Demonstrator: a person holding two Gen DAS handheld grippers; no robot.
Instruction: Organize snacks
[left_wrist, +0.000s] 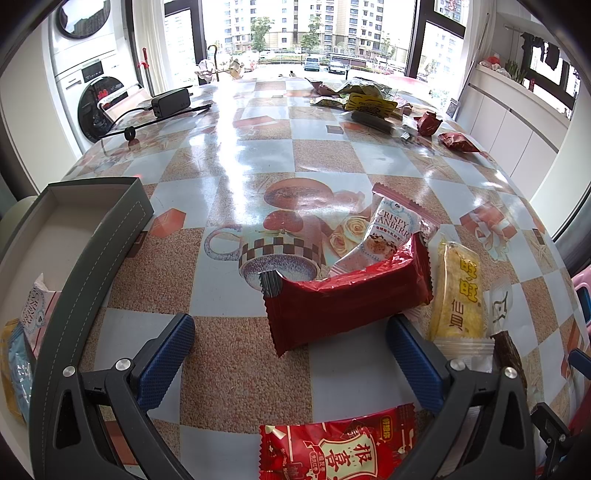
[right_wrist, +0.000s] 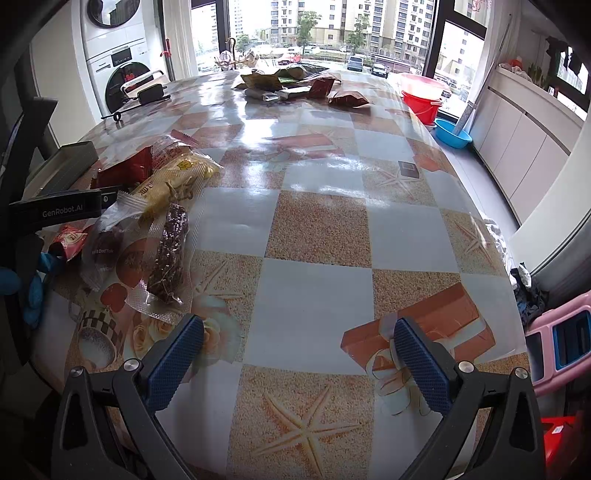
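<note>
My left gripper (left_wrist: 291, 332) is open over the table, its jaws wide apart on either side of a plain red snack packet (left_wrist: 347, 299). Behind that lies a pink cranberry packet (left_wrist: 388, 236), to the right a yellow rice-cracker packet (left_wrist: 460, 295), and below a red printed packet (left_wrist: 336, 446). A dark grey box (left_wrist: 74, 251) at the left holds a few packets (left_wrist: 22, 339). My right gripper (right_wrist: 299, 358) is open and empty over bare tablecloth. In its view the snack pile (right_wrist: 159, 206) lies at the left, with a dark seeded bar (right_wrist: 170, 254) in clear wrap nearest.
A second heap of snack packets (left_wrist: 365, 99) lies at the table's far end. A black power adapter (left_wrist: 171, 101) with cable sits far left. Red bucket (right_wrist: 421, 99) and blue basin (right_wrist: 452, 133) stand on the floor right of the table; a pink stool (right_wrist: 557, 343) is near.
</note>
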